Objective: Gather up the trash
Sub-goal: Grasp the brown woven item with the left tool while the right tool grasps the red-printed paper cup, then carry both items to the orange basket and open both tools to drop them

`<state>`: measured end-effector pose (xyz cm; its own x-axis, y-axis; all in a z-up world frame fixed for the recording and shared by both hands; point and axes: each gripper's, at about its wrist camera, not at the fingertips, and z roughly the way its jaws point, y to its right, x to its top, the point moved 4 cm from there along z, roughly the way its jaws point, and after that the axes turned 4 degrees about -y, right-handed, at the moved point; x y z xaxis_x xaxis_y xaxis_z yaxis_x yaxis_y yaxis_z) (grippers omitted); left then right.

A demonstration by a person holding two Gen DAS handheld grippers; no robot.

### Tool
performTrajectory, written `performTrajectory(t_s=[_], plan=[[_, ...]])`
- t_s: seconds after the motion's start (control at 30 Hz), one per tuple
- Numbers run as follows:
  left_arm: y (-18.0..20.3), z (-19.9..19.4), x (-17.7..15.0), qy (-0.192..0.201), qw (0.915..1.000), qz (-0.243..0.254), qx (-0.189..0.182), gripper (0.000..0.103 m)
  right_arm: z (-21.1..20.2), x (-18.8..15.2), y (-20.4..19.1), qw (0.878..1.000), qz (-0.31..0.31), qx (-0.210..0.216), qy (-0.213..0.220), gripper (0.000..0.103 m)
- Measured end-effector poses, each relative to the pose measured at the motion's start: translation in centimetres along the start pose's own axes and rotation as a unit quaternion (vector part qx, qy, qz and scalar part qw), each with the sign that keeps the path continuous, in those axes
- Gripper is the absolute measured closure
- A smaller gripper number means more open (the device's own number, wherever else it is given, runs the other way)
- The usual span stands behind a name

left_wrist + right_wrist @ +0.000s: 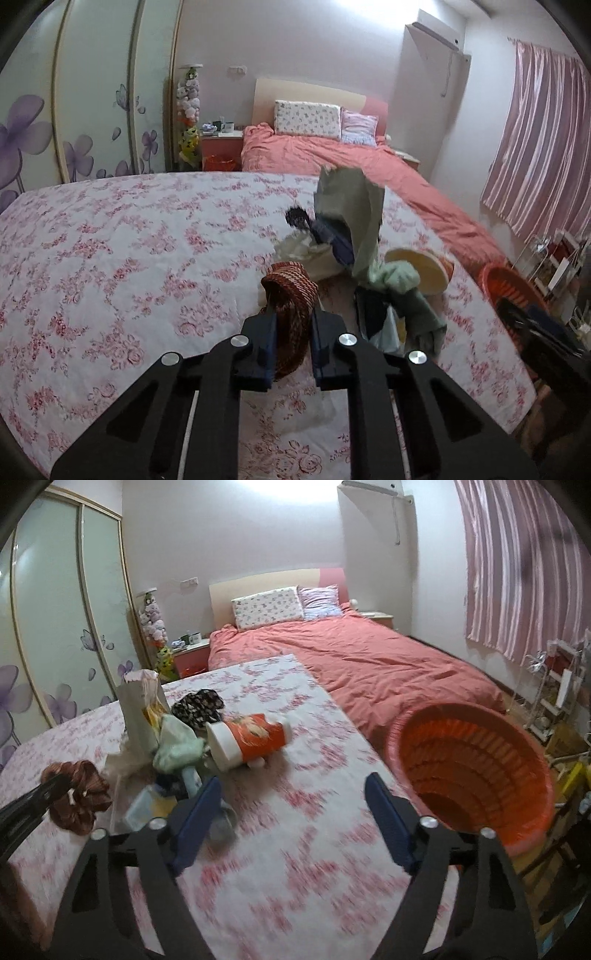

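The counter (295, 849) wears a white cloth with pink roses. The scrunchie (290, 314) is brown with striped weave; the basket (469, 768) is orange. The cup (247, 740) is orange and white, the bed (369, 664) coral, the curtain (517, 572) pink-striped.

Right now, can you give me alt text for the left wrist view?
The left gripper is shut on a brown-red striped fabric scrunchie above a floral-covered table. Behind it lies a trash pile with a paper bag, and an orange basket stands at the right.
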<state>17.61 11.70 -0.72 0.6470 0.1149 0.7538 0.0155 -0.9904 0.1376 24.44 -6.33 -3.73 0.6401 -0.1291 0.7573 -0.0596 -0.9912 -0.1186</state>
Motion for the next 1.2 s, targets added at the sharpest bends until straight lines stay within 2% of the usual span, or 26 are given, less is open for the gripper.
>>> performTrajectory(t_s=[0.17, 0.33, 0.37, 0.47, 0.67, 0.8, 1.2], plan=[[-0.2, -1.1, 1.5, 0.021, 0.9998, -0.003, -0.006, 0.089, 3.7, 1.3, -2.5, 0.999, -0.006, 0.023, -0.028, 0.047], [-0.3, -1.6, 2.7, 0.033, 0.9994, -0.003, -0.01, 0.089, 5.8, 1.7, -4.2, 0.999, -0.021, 0.01, -0.04, 0.049], [-0.3, -1.6, 2.7, 0.035, 0.9993, -0.002, -0.01, 0.089, 6.3, 1.7, -4.4, 0.999, -0.026, 0.004, -0.044, 0.052], [-0.2, -1.6, 3.0, 0.038, 0.9992, 0.001, -0.011, 0.089, 7.2, 1.6, -3.9, 0.998, -0.029, -0.007, -0.056, 0.071], [0.0, -1.1, 3.0, 0.035, 0.9993, 0.008, -0.013, 0.089, 7.6, 1.4, -2.0, 0.998, -0.003, -0.015, -0.055, 0.09], [0.3, -0.9, 2.9, 0.033, 0.9993, 0.012, -0.012, 0.089, 7.1, 1.7, -1.1, 0.999, 0.002, -0.019, -0.037, 0.095], [2.4, -1.8, 3.4, 0.045, 0.998, 0.034, -0.026, 0.089, 2.3, 3.4, 1.8, 0.999, 0.028, -0.014, 0.027, 0.096]])
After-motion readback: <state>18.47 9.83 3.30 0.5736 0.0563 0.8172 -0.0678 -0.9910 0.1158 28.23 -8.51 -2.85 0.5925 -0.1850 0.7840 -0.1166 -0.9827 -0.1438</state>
